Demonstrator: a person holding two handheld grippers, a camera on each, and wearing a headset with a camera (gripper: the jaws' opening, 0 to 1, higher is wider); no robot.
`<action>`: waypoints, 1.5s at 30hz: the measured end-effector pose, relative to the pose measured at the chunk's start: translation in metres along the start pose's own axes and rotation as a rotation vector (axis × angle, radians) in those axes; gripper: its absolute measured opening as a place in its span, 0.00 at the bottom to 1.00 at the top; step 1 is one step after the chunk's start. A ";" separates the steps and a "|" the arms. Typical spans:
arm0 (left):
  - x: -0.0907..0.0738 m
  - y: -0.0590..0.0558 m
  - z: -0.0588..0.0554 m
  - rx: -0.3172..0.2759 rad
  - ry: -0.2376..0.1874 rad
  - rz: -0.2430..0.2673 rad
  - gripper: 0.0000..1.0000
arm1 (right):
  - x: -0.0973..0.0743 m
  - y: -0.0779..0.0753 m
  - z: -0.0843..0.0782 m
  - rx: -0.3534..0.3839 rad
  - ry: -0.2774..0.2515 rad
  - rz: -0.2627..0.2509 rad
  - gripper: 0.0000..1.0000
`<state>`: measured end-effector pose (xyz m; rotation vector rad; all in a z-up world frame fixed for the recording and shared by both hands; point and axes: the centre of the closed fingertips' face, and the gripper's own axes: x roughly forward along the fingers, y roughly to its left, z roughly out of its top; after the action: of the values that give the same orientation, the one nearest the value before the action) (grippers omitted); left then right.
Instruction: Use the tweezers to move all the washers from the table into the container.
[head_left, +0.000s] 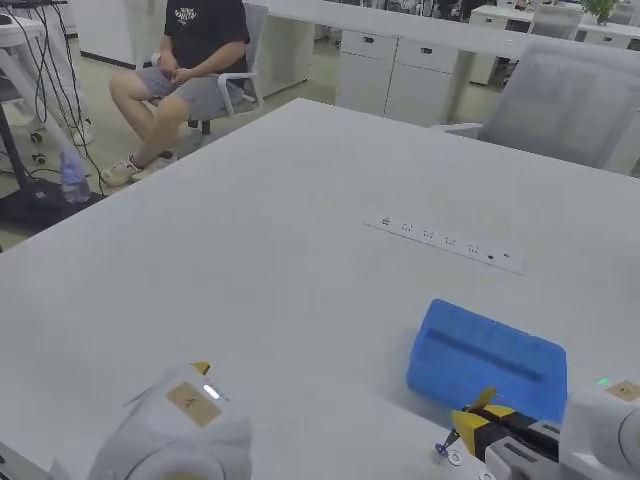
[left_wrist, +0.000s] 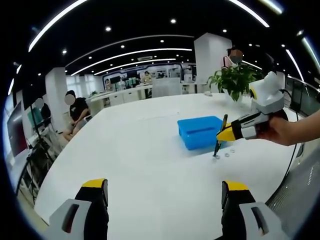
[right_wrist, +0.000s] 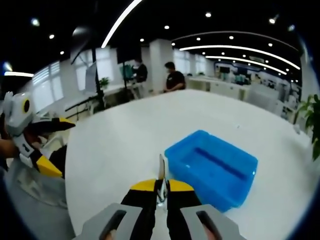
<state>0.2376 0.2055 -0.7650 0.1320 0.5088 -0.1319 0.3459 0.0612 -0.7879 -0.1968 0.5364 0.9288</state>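
Note:
A blue container (head_left: 487, 357) stands on the white table (head_left: 280, 260) at the near right. My right gripper (head_left: 478, 415) is shut on a pair of tweezers (head_left: 445, 444), whose tip points down at the table just in front of the container's near corner. A small washer (head_left: 455, 459) lies by that tip. In the left gripper view, a few washers (left_wrist: 223, 156) lie under the tweezers (left_wrist: 218, 142), beside the container (left_wrist: 202, 131). My left gripper (left_wrist: 162, 200) is open and holds nothing, low over the table at the near left (head_left: 200, 370). In the right gripper view the tweezers (right_wrist: 161, 175) rise between the shut jaws, left of the container (right_wrist: 212, 167).
A white power strip (head_left: 445, 243) lies on the table behind the container. A person (head_left: 190, 60) sits on a chair beyond the far left edge. A grey chair (head_left: 570, 100) stands at the far right. A water bottle (head_left: 72, 178) is on the floor at the left.

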 end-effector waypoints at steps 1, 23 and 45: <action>0.000 0.000 0.000 0.000 0.000 -0.001 0.96 | -0.002 0.000 0.004 -0.003 -0.008 -0.004 0.03; 0.001 -0.001 -0.002 0.004 0.010 -0.004 0.96 | 0.013 -0.056 0.063 0.005 -0.134 -0.109 0.03; 0.002 0.001 -0.005 0.002 0.032 0.001 0.95 | 0.053 -0.066 0.025 0.019 -0.037 -0.137 0.03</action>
<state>0.2366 0.2068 -0.7703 0.1369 0.5402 -0.1295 0.4333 0.0687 -0.7988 -0.1961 0.4913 0.7923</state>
